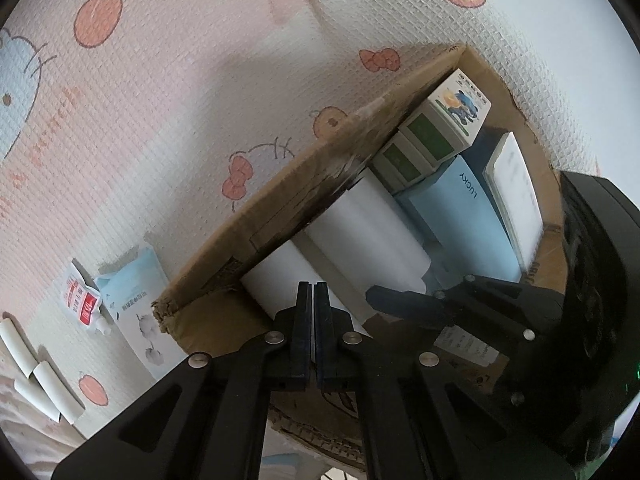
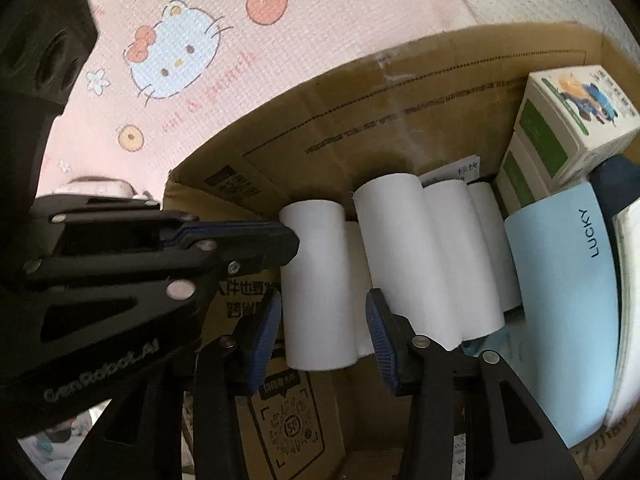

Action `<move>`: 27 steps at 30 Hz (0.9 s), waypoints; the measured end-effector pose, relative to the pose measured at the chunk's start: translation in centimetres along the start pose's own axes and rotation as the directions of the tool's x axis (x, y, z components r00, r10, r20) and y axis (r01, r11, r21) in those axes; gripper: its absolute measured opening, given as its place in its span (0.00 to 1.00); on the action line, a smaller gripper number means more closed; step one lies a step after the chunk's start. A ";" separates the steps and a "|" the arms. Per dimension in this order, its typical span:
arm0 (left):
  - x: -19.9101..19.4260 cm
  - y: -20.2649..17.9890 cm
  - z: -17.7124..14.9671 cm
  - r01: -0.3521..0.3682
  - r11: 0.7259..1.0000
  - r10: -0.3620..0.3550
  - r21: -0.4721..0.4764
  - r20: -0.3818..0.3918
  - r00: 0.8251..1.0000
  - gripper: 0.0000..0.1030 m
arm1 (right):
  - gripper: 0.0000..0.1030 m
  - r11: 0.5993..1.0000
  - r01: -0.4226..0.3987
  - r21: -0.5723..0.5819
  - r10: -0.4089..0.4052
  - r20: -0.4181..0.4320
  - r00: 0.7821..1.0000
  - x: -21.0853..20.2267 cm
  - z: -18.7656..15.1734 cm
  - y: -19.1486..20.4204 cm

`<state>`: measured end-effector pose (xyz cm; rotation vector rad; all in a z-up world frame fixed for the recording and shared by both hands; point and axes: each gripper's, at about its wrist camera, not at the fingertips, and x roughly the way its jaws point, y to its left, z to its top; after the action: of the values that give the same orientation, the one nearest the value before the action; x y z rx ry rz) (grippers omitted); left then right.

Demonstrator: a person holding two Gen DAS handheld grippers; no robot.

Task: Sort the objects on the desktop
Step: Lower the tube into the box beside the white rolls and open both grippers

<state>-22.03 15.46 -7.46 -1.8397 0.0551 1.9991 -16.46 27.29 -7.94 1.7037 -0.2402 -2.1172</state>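
Straddling the nearest white roll [image 2: 316,284], right gripper [image 2: 324,336] stands half-wide; left gripper [image 1: 312,320] is pinched empty beside it (light, crushable: I'd grip mid-length).

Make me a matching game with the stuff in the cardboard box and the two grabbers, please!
Things:
1. LUCKY book
2. paper rolls
3. left gripper
4. right gripper

Descriptions:
A. white
B. light blue
C. fingers apart
D. fingers together

Pairs: 1-B, 2-A, 3-D, 4-C
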 end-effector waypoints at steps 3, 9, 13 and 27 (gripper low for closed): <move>0.0 -0.1 0.0 -0.004 1.000 0.004 0.011 0.001 1.000 0.01 | 0.26 1.000 -0.004 -0.030 0.004 0.009 1.000 -0.5 -0.4 0.7; -0.2 0.3 -0.1 0.021 1.000 -0.021 0.007 0.002 1.000 0.01 | 0.24 0.994 0.077 -0.080 -0.078 -0.003 0.997 0.1 -1.0 1.2; -0.6 1.0 0.0 0.029 1.000 -0.029 -0.010 -0.006 1.000 0.01 | 0.22 0.973 0.207 -0.102 -0.202 0.060 0.978 -0.8 -1.1 1.4; -1.6 -0.2 -0.7 0.012 0.998 -0.018 0.069 0.090 0.996 0.01 | 0.22 0.978 0.199 -0.057 -0.191 0.120 0.974 -3.4 -2.7 1.0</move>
<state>-21.28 14.97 -5.94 -1.7009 0.0825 2.0416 -13.04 28.15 -5.17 1.6271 -0.0323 -2.3396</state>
